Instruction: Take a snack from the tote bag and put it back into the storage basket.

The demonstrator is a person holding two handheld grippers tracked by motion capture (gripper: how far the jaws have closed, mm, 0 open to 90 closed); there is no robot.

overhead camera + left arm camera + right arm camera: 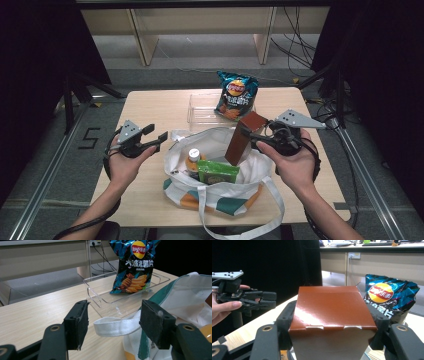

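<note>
Brown box [243, 138] clamped in right gripper [256, 135] fingers above tote bag [220, 195]; left gripper [156, 135] fingers spread, empty.

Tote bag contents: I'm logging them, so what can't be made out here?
- Brown box: lower end hidden behind tote bag rim, high view.
- Bottle: body hidden by green packet; label too small.
- Right gripper view: box cut off by the bottom edge, between right claw jaws.
</note>
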